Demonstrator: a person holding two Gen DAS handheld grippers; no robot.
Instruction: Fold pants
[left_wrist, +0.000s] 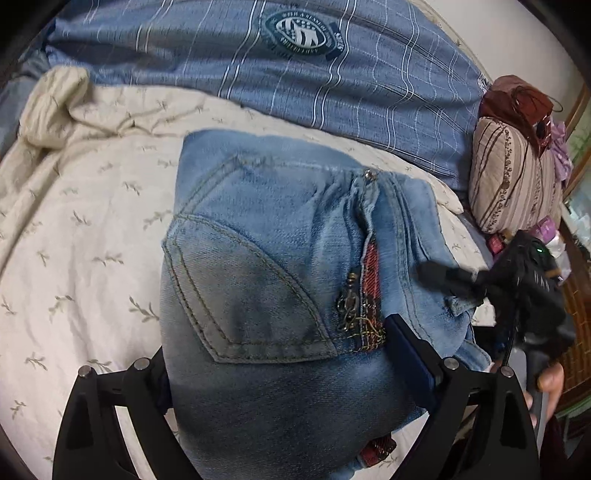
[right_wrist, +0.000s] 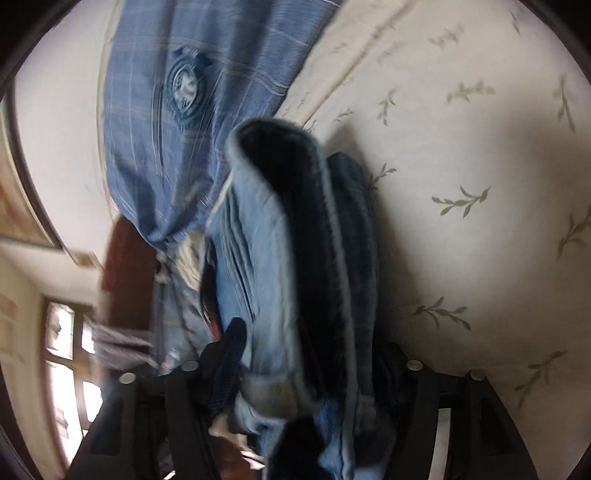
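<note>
The left gripper tilts down over the bed, its 2 black fingers spread wide on either side of the folded pants. The denim bundle fills the gap between them; the right-side finger lies against the cloth by the red plaid trim, while the other finger's tip is hidden behind the denim, so I cannot tell whether the pads actually press.

The right gripper is rolled sideways, seen in its own blurred view with the room tilted. Its jaws stand fairly wide with a thick fold of the pants between them, the dark inner side of the denim showing; whether the pads pinch the cloth is unclear. From the left wrist view, this gripper reaches the bundle's right edge, held by a hand.

The pants lie folded on the cream leaf-print sheet, back pocket up, near a blue plaid quilt and a striped pillow.
</note>
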